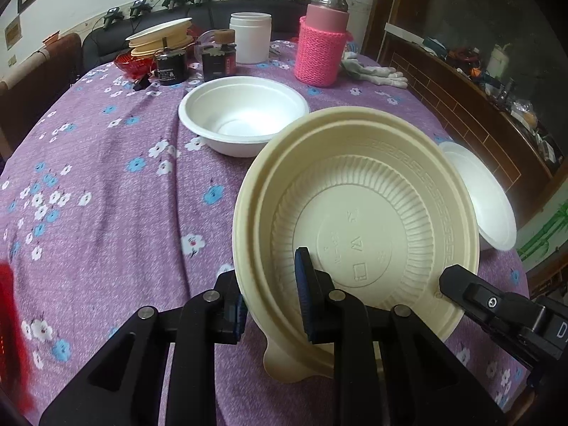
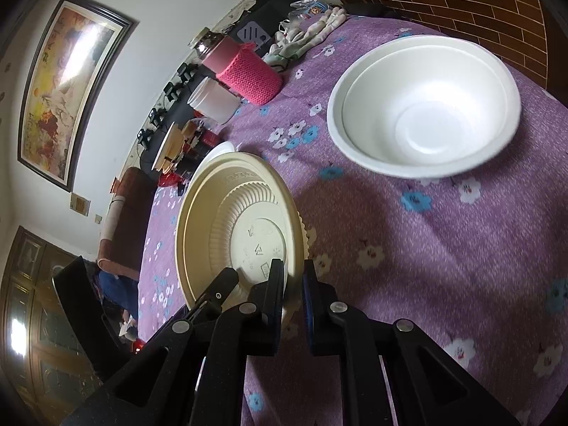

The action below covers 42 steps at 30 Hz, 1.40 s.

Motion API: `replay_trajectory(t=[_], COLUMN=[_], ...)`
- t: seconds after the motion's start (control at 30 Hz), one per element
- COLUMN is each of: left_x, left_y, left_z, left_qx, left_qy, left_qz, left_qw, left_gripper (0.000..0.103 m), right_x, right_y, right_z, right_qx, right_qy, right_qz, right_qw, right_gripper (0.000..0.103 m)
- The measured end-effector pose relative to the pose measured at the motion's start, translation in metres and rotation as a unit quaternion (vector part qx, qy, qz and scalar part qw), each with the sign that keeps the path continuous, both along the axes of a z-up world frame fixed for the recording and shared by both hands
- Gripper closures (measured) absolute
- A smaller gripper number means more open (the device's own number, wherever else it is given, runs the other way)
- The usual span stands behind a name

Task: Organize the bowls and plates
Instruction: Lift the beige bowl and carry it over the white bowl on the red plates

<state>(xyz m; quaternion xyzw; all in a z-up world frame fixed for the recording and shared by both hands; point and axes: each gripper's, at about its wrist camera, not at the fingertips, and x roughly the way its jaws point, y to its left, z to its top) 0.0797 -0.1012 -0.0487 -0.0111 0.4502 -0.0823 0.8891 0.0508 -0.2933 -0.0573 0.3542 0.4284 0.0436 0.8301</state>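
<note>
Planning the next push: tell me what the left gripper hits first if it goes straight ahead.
Likely the purple tablecloth: the left gripper, clamped on the cream bowl, points between two white bowls. Depth unclear.

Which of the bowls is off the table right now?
The cream ribbed bowl, tilted and clamped at its rim by the left gripper and right gripper. Both white bowls sit on the tablecloth.

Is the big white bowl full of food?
No, the white bowl sits empty on the purple flowered tablecloth; only its bare white inside shows.
</note>
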Motion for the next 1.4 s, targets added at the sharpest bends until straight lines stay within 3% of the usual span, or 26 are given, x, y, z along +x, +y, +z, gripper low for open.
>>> replay_trajectory(t=[1.4], left_x=[-0.053], left_y=[0.064], left_z=[0.006], left_qx=[-0.012], left_qy=[-0.023], left_qz=[0.058], left_qw=[0.998], left_gripper=[0.083], right_x=[-0.029], right_y=[0.065], right_z=[0.007], right_qx=[-0.031], right_qy=[-0.018], right_qz=[0.065], right_qw=[0.997], right_gripper=[0.093])
